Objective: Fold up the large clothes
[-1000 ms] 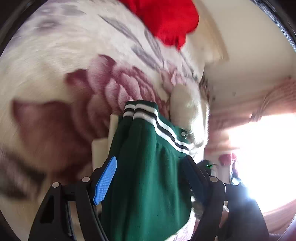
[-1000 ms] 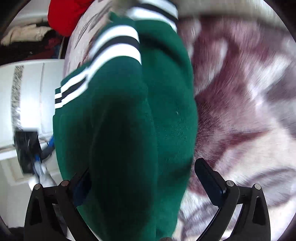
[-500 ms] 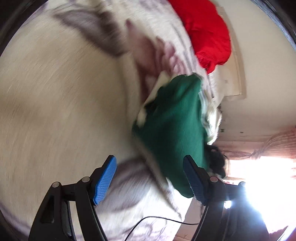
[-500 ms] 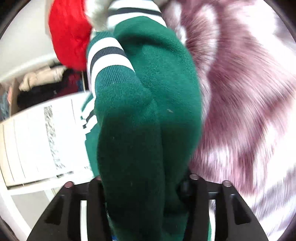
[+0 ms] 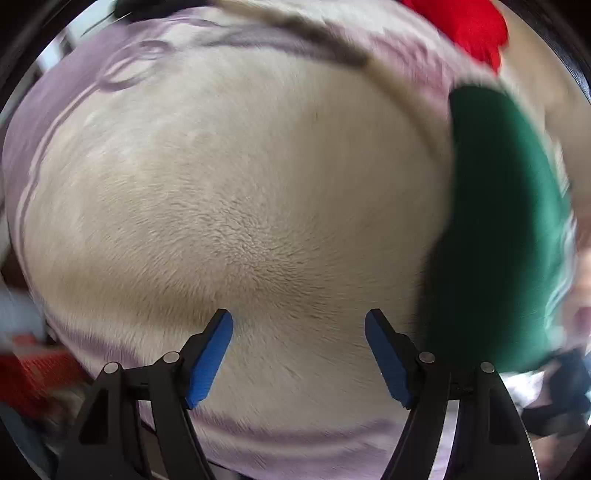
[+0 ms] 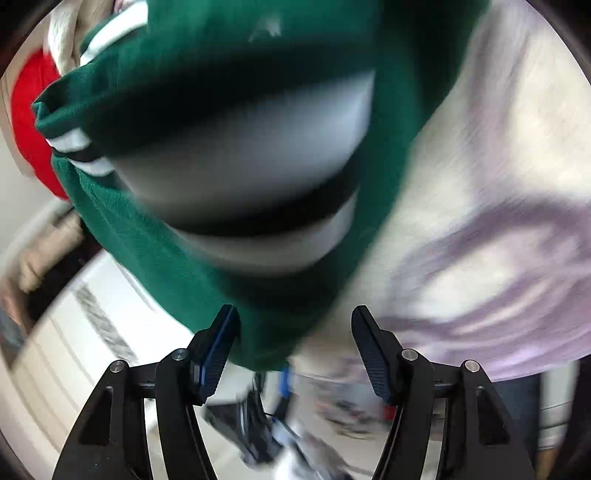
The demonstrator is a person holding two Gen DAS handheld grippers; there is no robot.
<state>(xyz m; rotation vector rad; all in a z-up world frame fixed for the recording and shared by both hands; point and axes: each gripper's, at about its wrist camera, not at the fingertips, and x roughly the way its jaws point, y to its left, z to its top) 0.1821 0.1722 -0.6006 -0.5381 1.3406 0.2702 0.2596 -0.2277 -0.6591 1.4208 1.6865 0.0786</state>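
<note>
Green garment mid-release over the fleece blanket.

Our left claw (image 5: 299, 354) stands wide and empty above the cream blanket (image 5: 236, 206), the green garment (image 5: 506, 236) off at three o'clock of it. Our right claw (image 6: 293, 347) is opening; the garment's (image 6: 207, 258) lower edge hangs between its jaws, lying against the left pad only, the right pad clear. We judge the risk plain: a bundle let go in motion may unroll, or slide off the bed edge at seven o'clock. The red garment (image 5: 472, 26) lies at one o'clock.
</note>
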